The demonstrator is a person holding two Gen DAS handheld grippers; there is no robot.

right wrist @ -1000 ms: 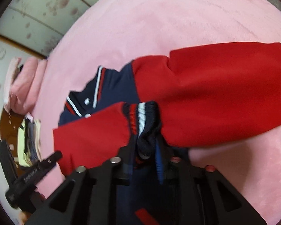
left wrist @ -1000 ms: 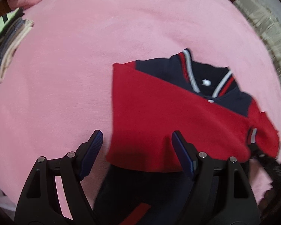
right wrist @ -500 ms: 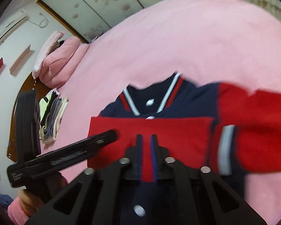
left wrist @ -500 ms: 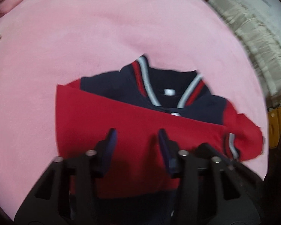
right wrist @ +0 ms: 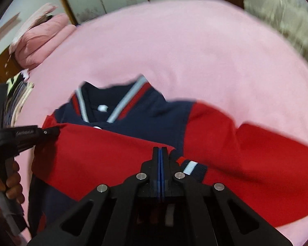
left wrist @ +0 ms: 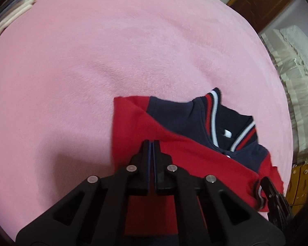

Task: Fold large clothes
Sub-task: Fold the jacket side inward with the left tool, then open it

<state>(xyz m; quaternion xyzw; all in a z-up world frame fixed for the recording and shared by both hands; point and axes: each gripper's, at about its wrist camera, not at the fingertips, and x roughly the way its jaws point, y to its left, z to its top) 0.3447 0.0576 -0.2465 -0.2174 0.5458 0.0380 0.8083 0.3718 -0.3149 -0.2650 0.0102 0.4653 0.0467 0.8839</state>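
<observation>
A navy jacket with red sleeves lies on the pink bed, its striped collar far from me. One red sleeve is folded across the chest, its striped cuff beside my right gripper. My left gripper is shut with nothing between the jaws, over the folded sleeve. My right gripper is shut and empty, over the sleeve's end. The other red sleeve stretches right. The left gripper also shows in the right wrist view.
A pink blanket covers the bed. A stack of folded clothes lies at the far left. Pink pillows sit at the head. A cream cover lies off the right edge.
The right gripper let go of the cuff, leaving the sleeve across the chest, and stays shut. The left gripper closed from wide open to shut and shifted left over the sleeve.
</observation>
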